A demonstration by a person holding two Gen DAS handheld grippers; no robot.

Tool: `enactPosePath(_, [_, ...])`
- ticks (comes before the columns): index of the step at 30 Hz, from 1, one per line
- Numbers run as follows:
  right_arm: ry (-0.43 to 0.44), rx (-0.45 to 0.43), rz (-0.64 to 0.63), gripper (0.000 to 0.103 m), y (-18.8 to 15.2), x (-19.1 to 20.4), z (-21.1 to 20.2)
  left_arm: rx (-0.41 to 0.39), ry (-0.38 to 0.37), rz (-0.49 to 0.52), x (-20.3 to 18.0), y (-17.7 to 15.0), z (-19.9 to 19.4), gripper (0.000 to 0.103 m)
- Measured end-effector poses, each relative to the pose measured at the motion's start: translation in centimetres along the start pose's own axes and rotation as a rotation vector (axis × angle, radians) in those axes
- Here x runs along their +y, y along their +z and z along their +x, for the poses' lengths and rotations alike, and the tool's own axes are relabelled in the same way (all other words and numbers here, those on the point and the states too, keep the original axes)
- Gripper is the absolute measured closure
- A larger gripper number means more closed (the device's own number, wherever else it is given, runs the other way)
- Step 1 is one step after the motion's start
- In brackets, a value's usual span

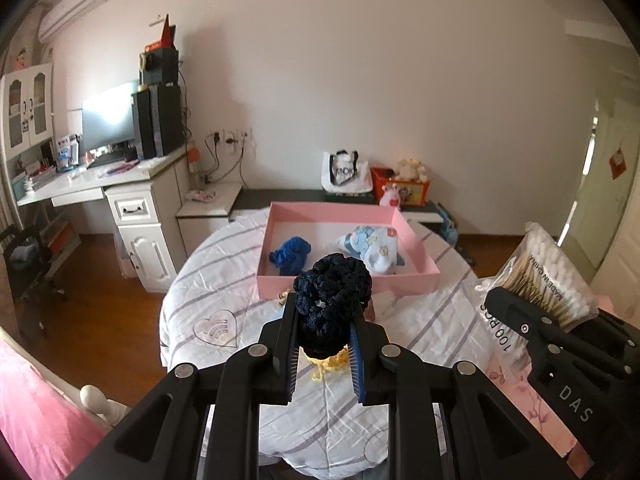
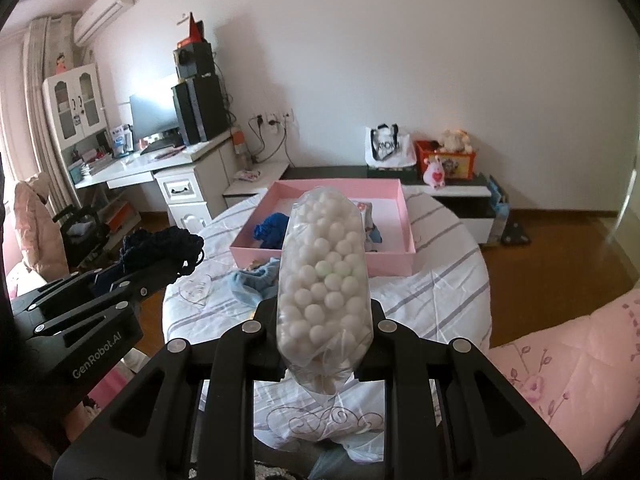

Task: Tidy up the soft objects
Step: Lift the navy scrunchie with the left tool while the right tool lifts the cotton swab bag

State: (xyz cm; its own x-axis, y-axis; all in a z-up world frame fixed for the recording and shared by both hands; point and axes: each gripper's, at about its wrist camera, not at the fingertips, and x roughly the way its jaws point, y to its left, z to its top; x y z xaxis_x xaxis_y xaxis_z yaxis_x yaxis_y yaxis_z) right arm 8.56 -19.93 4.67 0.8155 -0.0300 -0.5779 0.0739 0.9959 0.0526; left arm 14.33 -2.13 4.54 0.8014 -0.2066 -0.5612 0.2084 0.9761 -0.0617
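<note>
My left gripper (image 1: 325,312) is shut on a dark navy crocheted piece (image 1: 332,292) with a yellow part (image 1: 326,360), held above the round table (image 1: 224,292). It also shows in the right wrist view (image 2: 160,246). My right gripper (image 2: 323,308) is shut on a clear bag of cotton swabs (image 2: 322,272), seen end-on; from the left wrist view its side shows (image 1: 548,276). Ahead, a pink box (image 1: 276,216) holds a blue knitted item (image 1: 292,254) and a light blue patterned cloth (image 1: 372,246).
A light blue cloth (image 2: 256,280) lies on the striped tablecloth in front of the pink box (image 2: 404,208). A white desk (image 1: 120,184) with a monitor stands at left. A low cabinet (image 1: 304,196) with a bag and toys stands behind. Pink bedding (image 2: 560,352) lies at right.
</note>
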Motion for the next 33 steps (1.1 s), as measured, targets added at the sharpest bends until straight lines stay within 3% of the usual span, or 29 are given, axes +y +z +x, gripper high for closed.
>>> enactPosePath(16, [0.001,-0.053,-0.03,0.083,-0.8,1.4,-3.0,-0.055,0.004,0.005,-0.4,-1.9,-5.1,0.085])
enactPosePath(33, [0.0,-0.053,-0.029,0.083,-0.8,1.2,-3.2,-0.045,0.001,0.006,-0.6,-1.4,-4.1,0.084])
